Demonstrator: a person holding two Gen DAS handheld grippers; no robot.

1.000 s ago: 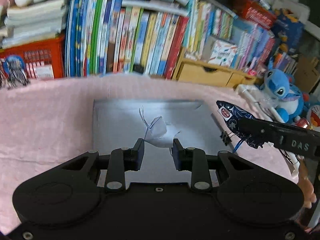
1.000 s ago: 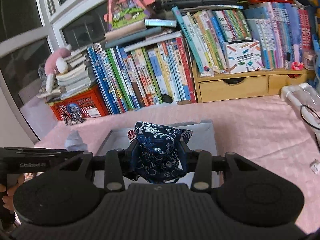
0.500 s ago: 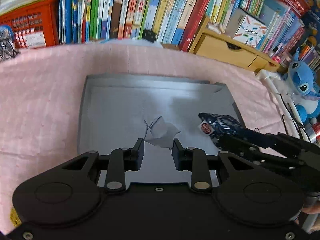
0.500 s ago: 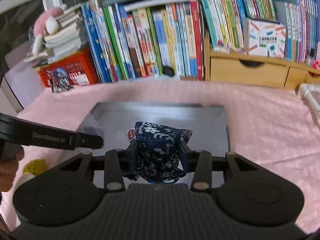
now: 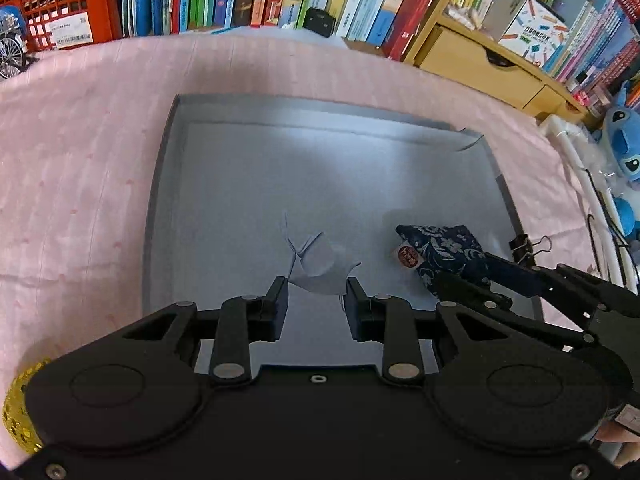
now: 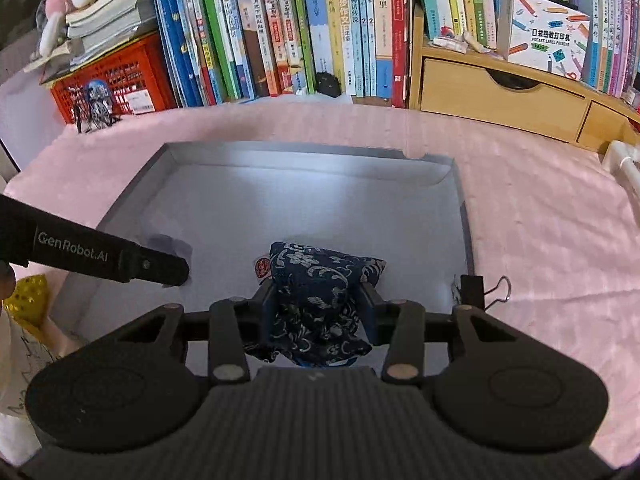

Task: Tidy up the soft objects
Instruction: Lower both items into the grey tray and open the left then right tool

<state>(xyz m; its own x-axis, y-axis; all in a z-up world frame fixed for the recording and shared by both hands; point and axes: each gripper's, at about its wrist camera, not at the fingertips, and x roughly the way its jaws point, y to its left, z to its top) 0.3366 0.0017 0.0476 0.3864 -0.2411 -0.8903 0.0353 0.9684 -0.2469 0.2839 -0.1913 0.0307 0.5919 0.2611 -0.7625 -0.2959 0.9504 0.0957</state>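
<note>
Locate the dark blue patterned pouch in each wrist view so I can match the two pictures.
Left wrist: the dark blue patterned pouch sits right of centre, at the tip of the right gripper, over the tray's right side.
Right wrist: the pouch is low at centre, between that gripper's opening fingers.
Shared landmark: the black binder clip on the grey tray's right rim.

My left tool (image 5: 316, 292) is matte black with silver rivets; my right tool (image 6: 318, 300) has a ribbed grey body.
</note>
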